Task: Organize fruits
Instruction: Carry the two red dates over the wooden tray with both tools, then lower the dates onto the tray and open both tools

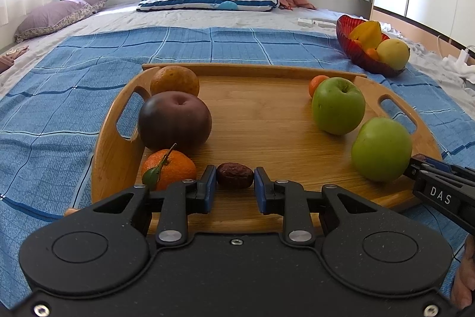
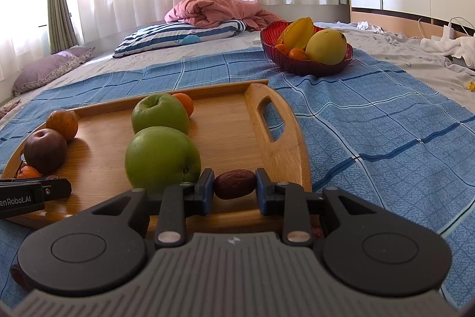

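A wooden tray point(image 1: 267, 121) lies on a blue checked cloth on a bed. My left gripper point(image 1: 234, 183) is shut on a brown dried date point(image 1: 234, 175) near the tray's front edge, beside a leafed mandarin point(image 1: 167, 168) and a dark red apple point(image 1: 175, 121). My right gripper point(image 2: 234, 186) is shut on another dried date point(image 2: 234, 184) just right of the near green apple point(image 2: 161, 158). A second green apple point(image 2: 158, 113), a small mandarin point(image 2: 184, 103) and an orange point(image 2: 62, 124) also sit on the tray point(image 2: 231, 132).
A red glass bowl point(image 2: 305, 64) holding a starfruit, a yellow fruit and small oranges stands on the cloth beyond the tray to the right. Pillows and a pink quilt point(image 2: 219, 11) lie at the bed's far end. White clothes and cables are at the right edge.
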Available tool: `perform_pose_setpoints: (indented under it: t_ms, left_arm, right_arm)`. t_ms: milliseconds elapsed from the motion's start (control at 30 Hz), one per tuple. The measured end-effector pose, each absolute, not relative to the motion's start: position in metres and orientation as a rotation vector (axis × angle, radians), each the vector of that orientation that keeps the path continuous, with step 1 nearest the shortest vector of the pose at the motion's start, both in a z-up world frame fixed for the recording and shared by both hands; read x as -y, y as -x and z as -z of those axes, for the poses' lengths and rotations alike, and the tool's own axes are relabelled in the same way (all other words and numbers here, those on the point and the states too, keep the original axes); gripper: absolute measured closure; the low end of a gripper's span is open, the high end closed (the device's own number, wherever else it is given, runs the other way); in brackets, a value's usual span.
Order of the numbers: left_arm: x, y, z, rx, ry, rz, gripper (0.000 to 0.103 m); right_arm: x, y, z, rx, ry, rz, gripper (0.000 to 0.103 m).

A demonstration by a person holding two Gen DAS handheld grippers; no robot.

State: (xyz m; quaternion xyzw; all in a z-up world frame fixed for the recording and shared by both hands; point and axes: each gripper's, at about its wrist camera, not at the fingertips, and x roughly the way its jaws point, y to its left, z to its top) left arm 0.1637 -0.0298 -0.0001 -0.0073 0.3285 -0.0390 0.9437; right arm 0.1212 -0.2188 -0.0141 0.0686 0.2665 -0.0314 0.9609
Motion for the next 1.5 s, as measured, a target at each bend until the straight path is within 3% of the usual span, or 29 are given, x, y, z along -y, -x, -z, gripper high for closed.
perform_pose_setpoints:
  t_ms: [233,300,333,400,500,633,833,933,1200,1500]
  left_arm:
    - [0.031,-0.164,0.0,-0.666,0.0,0.074,0.077]
    - [0.031,-0.164,0.0,-0.667,0.003,0.073,0.076]
    - [0.03,-0.163,0.0,-0.668,0.007,0.074,0.073]
    - [0.029,-0.163,-0.001,-0.67,0.017,0.074,0.064]
    - [0.029,-0.16,-0.002,-0.667,0.021,0.079,0.061]
    - [0.029,-0.154,-0.006,-0.66,0.018,0.098,0.052]
    - [0.031,-0.133,-0.017,-0.622,-0.005,0.116,0.03]
    - [0.031,-0.121,-0.022,-0.613,-0.009,0.133,0.024]
    - [0.023,-0.09,-0.026,-0.612,0.025,0.16,0.015]
    - [0.018,-0.072,-0.02,-0.629,0.043,0.154,0.012]
  right_arm:
    - [0.218,-0.121,0.014,-0.538,-0.134,0.065,0.069]
    - [0.217,-0.12,0.013,-0.537,-0.126,0.068,0.064]
    - [0.216,-0.12,0.013,-0.536,-0.122,0.069,0.056]
    - [0.215,-0.119,0.013,-0.535,-0.116,0.069,0.055]
    - [0.214,-0.118,0.012,-0.531,-0.108,0.066,0.051]
    - [0.216,-0.115,0.009,-0.518,-0.119,0.076,0.038]
    - [0.226,-0.1,0.002,-0.484,-0.162,0.086,0.033]
    - [0.226,-0.089,-0.001,-0.465,-0.122,0.089,0.027]
    - [0.231,-0.065,-0.006,-0.44,-0.066,0.1,0.014]
    - [0.235,-0.063,0.005,-0.466,-0.046,0.115,0.011]
